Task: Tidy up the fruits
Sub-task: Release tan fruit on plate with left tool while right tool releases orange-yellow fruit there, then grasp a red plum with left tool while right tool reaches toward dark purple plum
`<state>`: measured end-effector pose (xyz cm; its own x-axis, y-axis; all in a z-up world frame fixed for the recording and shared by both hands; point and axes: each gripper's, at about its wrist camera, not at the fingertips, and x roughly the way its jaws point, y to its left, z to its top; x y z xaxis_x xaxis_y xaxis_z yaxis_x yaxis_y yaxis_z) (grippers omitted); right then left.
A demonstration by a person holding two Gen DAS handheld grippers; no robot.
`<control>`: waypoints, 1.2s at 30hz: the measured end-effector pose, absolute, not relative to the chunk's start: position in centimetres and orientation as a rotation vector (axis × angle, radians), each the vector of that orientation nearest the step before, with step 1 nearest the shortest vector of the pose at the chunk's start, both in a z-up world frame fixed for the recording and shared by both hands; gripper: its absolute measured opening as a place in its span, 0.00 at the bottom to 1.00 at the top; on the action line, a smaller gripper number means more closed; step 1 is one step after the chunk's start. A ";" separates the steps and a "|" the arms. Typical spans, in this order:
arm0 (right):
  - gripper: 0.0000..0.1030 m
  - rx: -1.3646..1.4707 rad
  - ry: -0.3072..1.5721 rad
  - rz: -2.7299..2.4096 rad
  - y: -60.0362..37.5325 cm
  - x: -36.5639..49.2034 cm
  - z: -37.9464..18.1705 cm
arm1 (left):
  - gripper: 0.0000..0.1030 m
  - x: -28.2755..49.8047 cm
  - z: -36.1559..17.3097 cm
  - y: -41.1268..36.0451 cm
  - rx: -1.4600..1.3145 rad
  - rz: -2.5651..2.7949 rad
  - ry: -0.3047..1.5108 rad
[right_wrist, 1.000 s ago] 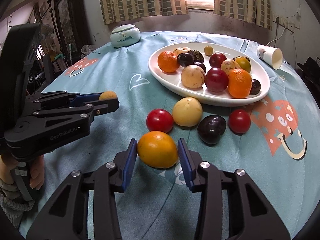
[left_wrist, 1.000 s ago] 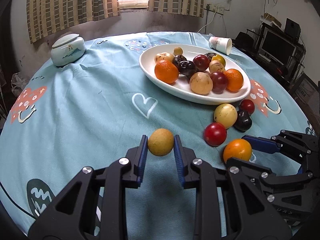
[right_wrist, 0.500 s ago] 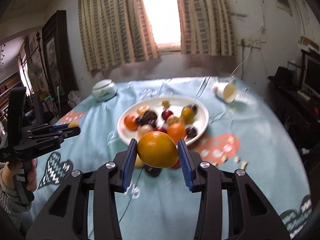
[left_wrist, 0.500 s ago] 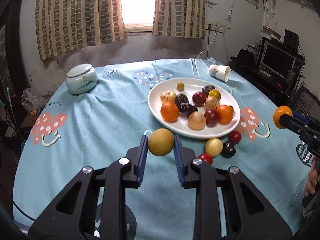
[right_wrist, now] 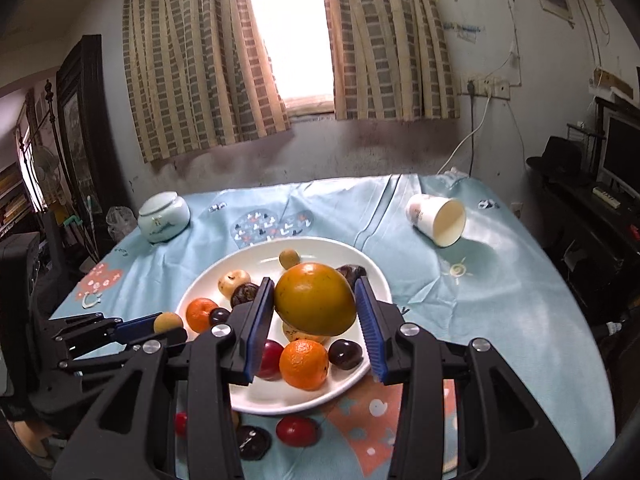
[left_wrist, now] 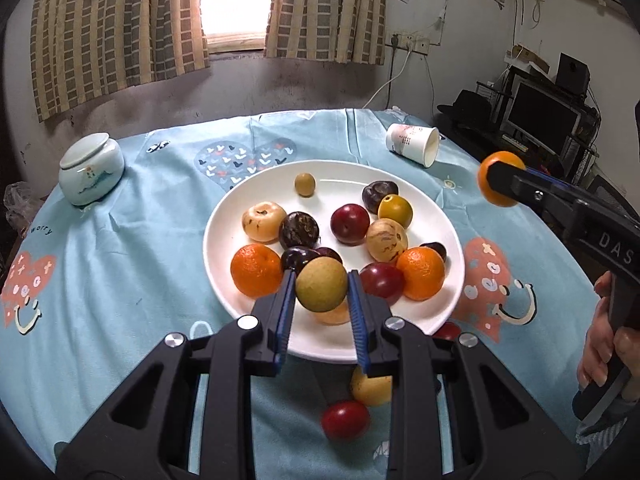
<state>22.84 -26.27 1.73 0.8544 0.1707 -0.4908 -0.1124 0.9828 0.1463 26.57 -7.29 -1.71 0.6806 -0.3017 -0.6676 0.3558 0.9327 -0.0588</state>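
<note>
My left gripper is shut on a round tan-yellow fruit and holds it in the air above the near edge of the white plate, which holds several fruits. My right gripper is shut on a large orange-green fruit, raised above the same plate. The right gripper with its orange fruit shows at the right of the left wrist view. The left gripper and its tan fruit show at the left of the right wrist view. Loose fruits lie on the cloth in front of the plate: a red one and a yellow one.
A pale lidded jar stands at the back left of the blue tablecloth. A paper cup lies on its side at the back right. A dark fruit and a red fruit lie near the plate's front edge.
Both grippers have lifted their fruits off the cloth and moved forward over the plate. The grips stayed shut.
</note>
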 end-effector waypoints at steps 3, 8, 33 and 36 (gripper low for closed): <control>0.41 0.111 0.561 0.155 -26.0 24.8 0.0 | 0.26 27.6 -3.1 -7.6 0.077 -0.363 0.752; 0.41 0.094 0.608 0.155 -25.7 26.8 -2.3 | 0.26 29.0 -4.7 -7.9 0.084 -0.350 0.774; 0.65 0.109 0.574 0.179 -25.5 24.7 -1.7 | 0.73 24.8 -2.9 -7.9 0.169 -0.298 0.629; 0.65 0.107 0.562 0.197 -25.1 23.3 -1.2 | 0.74 23.4 -2.2 -7.7 0.190 -0.284 0.601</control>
<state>23.33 -25.09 -1.19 0.8280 0.2144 -0.5182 -0.1558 0.9756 0.1547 23.36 -7.73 -2.16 0.7878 -0.2076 -0.5799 0.3171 0.9438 0.0929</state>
